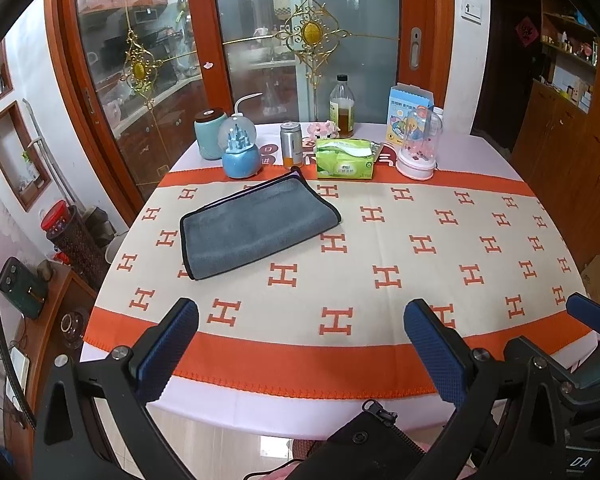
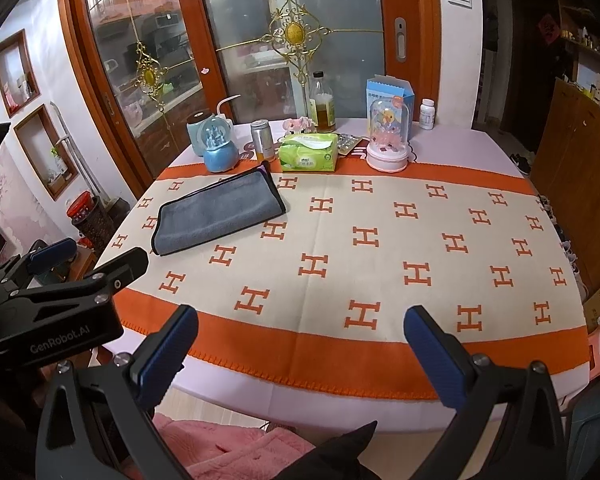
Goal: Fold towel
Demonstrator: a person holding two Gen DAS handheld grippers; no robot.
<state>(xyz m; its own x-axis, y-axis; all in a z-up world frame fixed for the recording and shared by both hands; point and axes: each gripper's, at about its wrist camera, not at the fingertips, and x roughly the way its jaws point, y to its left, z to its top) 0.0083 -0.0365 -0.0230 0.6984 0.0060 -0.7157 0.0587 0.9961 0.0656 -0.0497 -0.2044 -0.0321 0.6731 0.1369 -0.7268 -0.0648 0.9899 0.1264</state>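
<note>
A grey towel (image 1: pixel 256 224) with black edging lies folded flat on the orange and cream tablecloth (image 1: pixel 380 240), at the far left of the table. It also shows in the right wrist view (image 2: pixel 220 210). My left gripper (image 1: pixel 300 320) is open and empty, held above the table's near edge, well short of the towel. My right gripper (image 2: pixel 300 320) is open and empty, also above the near edge, to the right of the left one. The left gripper's body (image 2: pixel 60 300) shows at the left of the right wrist view.
Along the table's far edge stand a blue snow globe (image 1: pixel 240 152), a teal jar (image 1: pixel 210 134), a metal can (image 1: pixel 291 144), a green tissue pack (image 1: pixel 344 159), a bottle (image 1: pixel 342 108), a blue carton (image 1: pixel 410 110) and a pink domed toy (image 1: pixel 418 146). Glass doors are behind.
</note>
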